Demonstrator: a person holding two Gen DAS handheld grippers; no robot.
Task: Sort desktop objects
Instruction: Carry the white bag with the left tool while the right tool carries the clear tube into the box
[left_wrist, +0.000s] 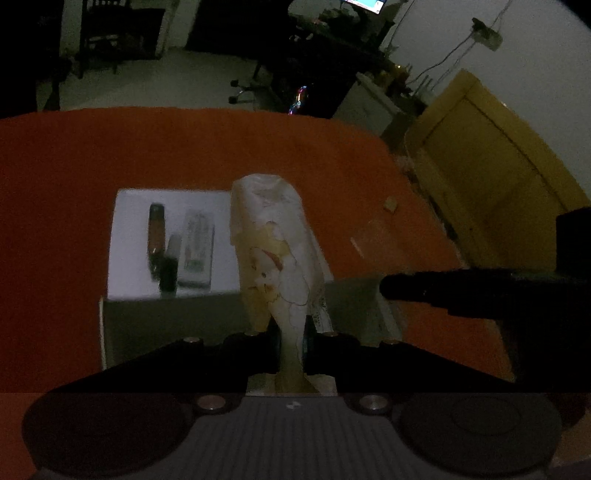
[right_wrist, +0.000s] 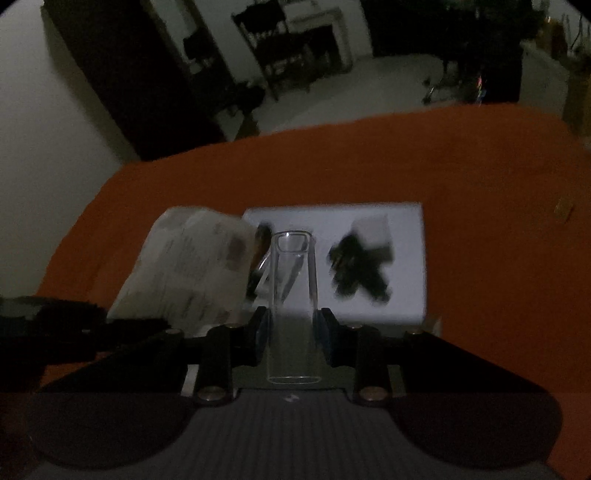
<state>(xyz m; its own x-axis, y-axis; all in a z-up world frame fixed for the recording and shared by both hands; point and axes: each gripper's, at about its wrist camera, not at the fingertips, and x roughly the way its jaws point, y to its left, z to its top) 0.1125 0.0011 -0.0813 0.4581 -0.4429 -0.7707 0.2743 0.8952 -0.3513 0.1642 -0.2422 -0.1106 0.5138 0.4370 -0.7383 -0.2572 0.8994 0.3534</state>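
Currently logged, item by item, as I saw it from my remote station.

Left gripper (left_wrist: 291, 345): jaws clenched on a crumpled tissue packet (left_wrist: 275, 251), pale with a yellow and red print. I held it by its pinched lower end, and it stood upward over the near edge of a white box (left_wrist: 166, 236).

White box: it sat on the orange tabletop (left_wrist: 184, 147). In the left wrist view I counted on its floor a dark lighter-like stick (left_wrist: 156, 232), a pale printed packet (left_wrist: 197, 251) just beside it, and a small dark-bottomed tube (left_wrist: 170, 269) touching the stick's near end.

Right gripper (right_wrist: 293, 336): jaws grasping a clear plastic tube (right_wrist: 293, 295), held between the blue pads (right_wrist: 322, 332). The tube pointed forward along the fingers, above the box's near side (right_wrist: 369, 310).

Box contents from the right wrist view: a dark heap (right_wrist: 356, 269), too blurred for me to name, possibly several crossed black pieces.

Tissue packet from the right wrist view (right_wrist: 195, 266): it appeared to the left of the tube, blurred, overlapping the box's left side.

Right gripper's black body (left_wrist: 480, 291): it reached in from the right of the left wrist view, near the box's near right corner.

Small scraps (left_wrist: 389, 205): they lay on the tabletop to the right of the box, apart from it.
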